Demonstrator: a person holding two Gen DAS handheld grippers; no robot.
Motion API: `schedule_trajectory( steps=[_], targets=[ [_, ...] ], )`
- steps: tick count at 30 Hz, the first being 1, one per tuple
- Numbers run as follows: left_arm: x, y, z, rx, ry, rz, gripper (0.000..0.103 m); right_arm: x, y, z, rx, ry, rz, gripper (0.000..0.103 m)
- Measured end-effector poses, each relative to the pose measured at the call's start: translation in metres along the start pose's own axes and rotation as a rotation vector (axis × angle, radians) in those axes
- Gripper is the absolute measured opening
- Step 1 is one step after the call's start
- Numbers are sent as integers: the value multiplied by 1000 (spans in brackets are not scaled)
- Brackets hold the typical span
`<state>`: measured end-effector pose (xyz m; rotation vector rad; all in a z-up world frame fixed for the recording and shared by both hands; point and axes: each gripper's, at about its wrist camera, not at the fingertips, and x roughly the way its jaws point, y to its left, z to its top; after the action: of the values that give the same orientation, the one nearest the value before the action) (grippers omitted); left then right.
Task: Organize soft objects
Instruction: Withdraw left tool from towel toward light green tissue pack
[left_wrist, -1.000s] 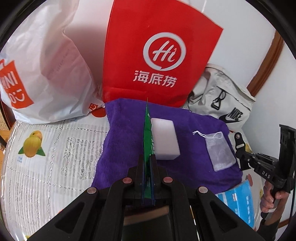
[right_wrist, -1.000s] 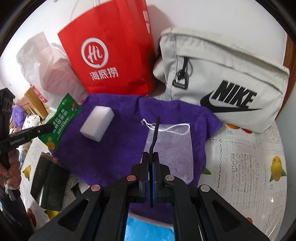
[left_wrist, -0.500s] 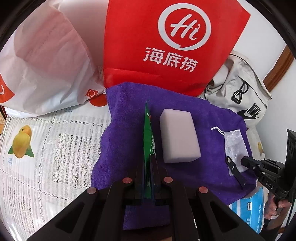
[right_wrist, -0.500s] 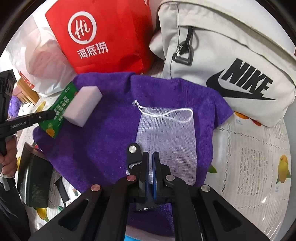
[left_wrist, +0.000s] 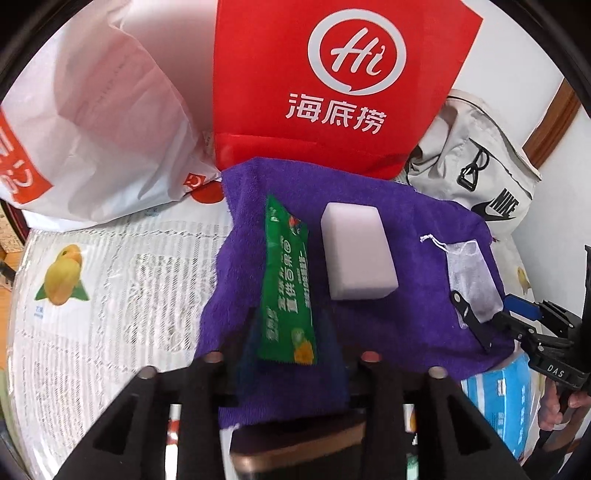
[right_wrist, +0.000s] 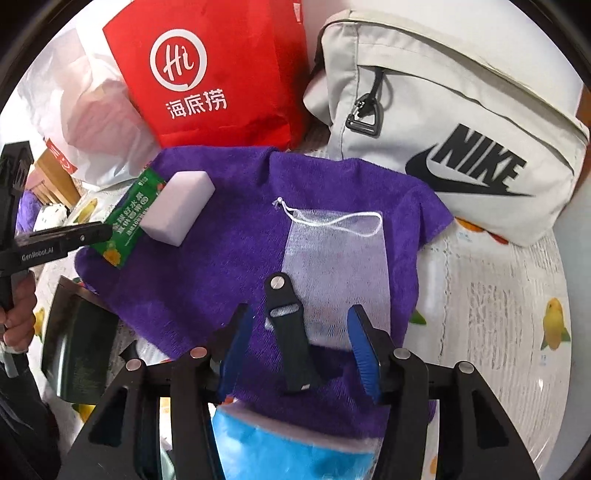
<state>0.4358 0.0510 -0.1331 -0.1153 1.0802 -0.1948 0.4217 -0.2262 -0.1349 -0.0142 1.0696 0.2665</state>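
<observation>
Purple towel spread with small soft things

Green sachet (left_wrist: 286, 284) lies flat on the purple towel (left_wrist: 413, 314) beside a white sponge block (left_wrist: 356, 251). Left tongs (left_wrist: 291, 354) and right tongs (right_wrist: 301, 349) have just been opening, gripping nothing; a black strap (right_wrist: 290, 332) rests between the right pair.

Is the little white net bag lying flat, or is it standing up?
Lying flat. The net bag is spread on the purple towel, purple showing through its mesh, with its drawstring loose across the top.

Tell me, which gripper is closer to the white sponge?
Left. The left gripper hovers by the green packet beside the sponge; the right gripper is farther off, over the black strap.
</observation>
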Motion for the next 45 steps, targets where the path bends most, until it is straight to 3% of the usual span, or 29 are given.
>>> schedule_trajectory(
  steps=[3, 6, 13, 17, 20, 25, 27, 30, 33, 36, 45],
  targets=[
    [-19, -2, -7, 17, -34, 32, 54, -8, 1, -3, 12, 1, -4, 56],
    [-36, -8, -14, 35, -64, 85, 59, -19, 3, -9, 26, -7, -20, 72],
    [-73, -20, -41, 40, -106, 172, 73, -52, 16, -33, 22, -54, -50, 79],
    [-96, -26, -67, 48, -143, 162, 73, -74, 26, -51, 38, -108, -60, 81],
    [-116, -27, -90, 38, -188, 87, 73, -93, 32, -71, 47, -146, -49, 81],
    [-144, -32, -130, 32, -316, 52, 73, -121, 32, -111, 84, -252, -30, 81],
    [-146, -36, -143, 52, -293, 41, 73, -126, 29, -129, 120, -247, 7, 81],
    [-144, -42, -163, 66, -258, 24, 73, -123, 30, -151, 98, -164, 8, 81],
    [-140, -47, -182, 75, -212, -7, 73, -124, 34, -178, 99, -164, -65, 81],
    [-137, -54, -203, 92, -199, 2, 73, -125, 33, -202, 114, -166, -24, 81],
    [-130, -65, -248, 89, -153, -40, 78, -118, 46, -260, 108, -166, -64, 81]
  ],
)
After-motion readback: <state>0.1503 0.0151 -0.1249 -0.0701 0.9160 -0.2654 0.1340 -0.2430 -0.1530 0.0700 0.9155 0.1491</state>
